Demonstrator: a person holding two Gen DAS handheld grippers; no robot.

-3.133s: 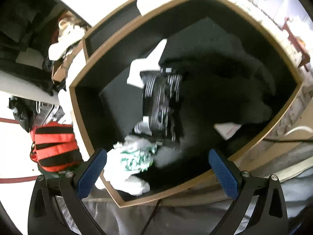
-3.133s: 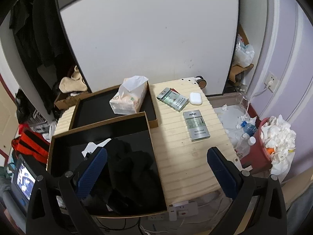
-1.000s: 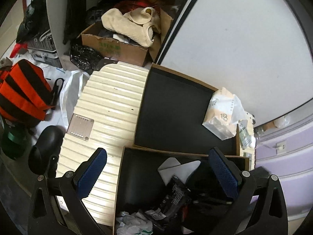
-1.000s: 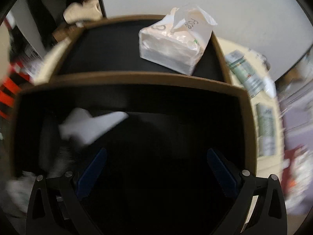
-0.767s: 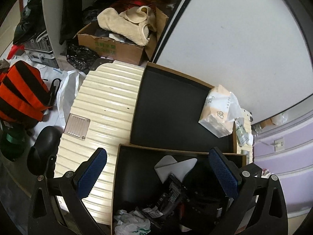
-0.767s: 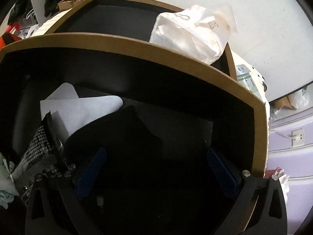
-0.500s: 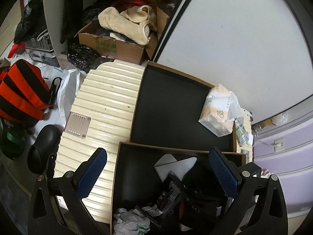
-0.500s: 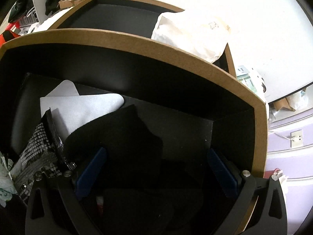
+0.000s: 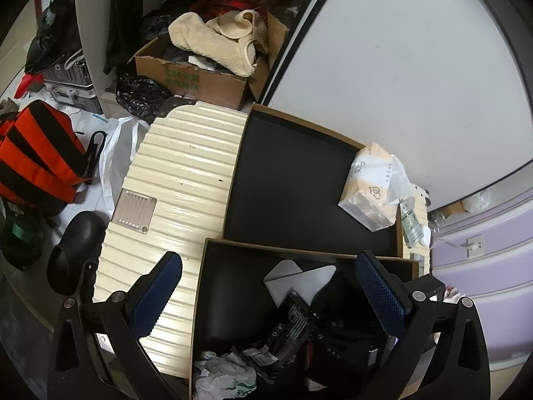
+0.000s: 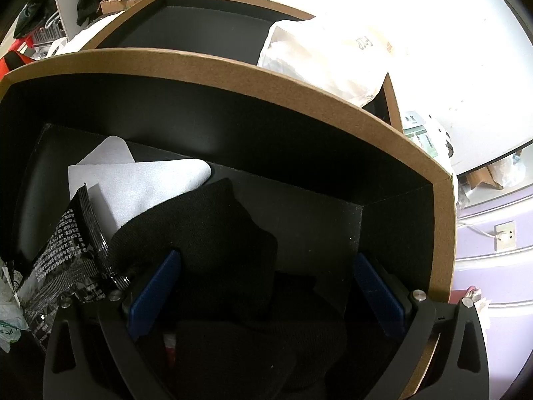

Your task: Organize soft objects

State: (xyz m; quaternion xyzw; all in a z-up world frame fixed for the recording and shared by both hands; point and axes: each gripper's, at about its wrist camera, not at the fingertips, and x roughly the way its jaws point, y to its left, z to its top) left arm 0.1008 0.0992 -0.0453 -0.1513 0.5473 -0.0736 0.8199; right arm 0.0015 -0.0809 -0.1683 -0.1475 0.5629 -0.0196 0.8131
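Right gripper (image 10: 266, 286) has dropped into the near box (image 10: 233, 76), jaws apart over black cloth (image 10: 206, 233).
Left gripper (image 9: 269, 296) stays high, apart; cloth's lower folds too dark to separate.

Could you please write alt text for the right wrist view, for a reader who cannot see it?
The open right gripper reaches down into a brown-rimmed black box, its fingers either side of a black knitted garment. A white foam sheet and a black printed packet lie left; a tissue pack sits in the box behind.

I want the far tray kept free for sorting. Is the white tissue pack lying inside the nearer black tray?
No, the white tissue pack lies in the far black tray, beyond the nearer black tray's brown rim.
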